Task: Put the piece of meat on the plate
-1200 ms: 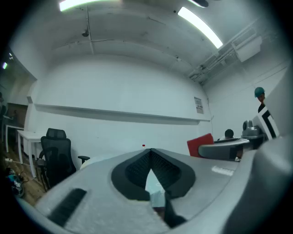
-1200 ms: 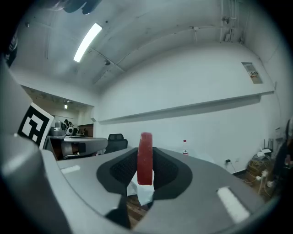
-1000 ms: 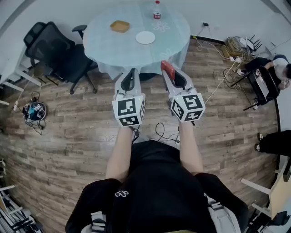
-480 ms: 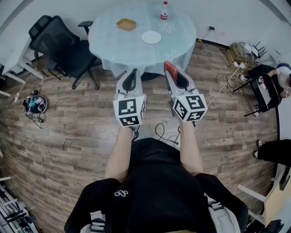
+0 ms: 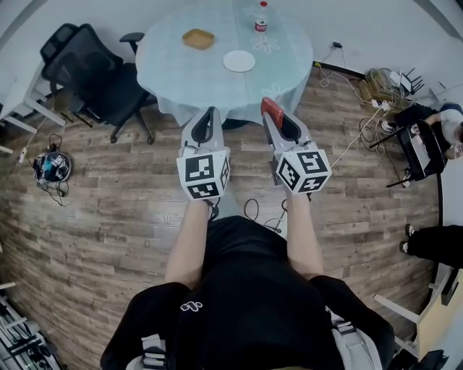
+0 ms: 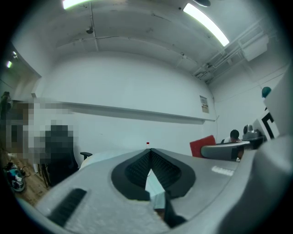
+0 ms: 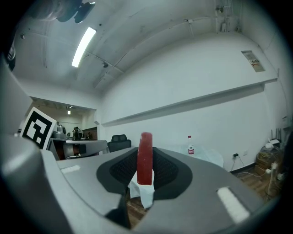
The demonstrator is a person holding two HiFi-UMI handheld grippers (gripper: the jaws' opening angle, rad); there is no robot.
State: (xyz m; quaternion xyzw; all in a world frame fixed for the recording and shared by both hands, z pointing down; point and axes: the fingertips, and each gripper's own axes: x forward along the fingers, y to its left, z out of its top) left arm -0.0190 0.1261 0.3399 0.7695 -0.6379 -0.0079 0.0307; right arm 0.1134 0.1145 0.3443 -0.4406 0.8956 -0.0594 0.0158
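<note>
Currently the right gripper (image 5: 270,110) has its fingers pinching the red piece of meat (image 7: 145,157) on edge, near the 6 o'clock side of the round tabletop (image 5: 181,72). The white plate (image 5: 239,61) lies on that tabletop at 12 o'clock from the meat, well apart. Left gripper (image 6: 149,153): fingers pressed together, nothing between them.

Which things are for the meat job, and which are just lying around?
For the job: piece of meat, clamped in the right gripper; white plate on the round table.
Just lying about: bottle, brown dish, black office chair.
</note>
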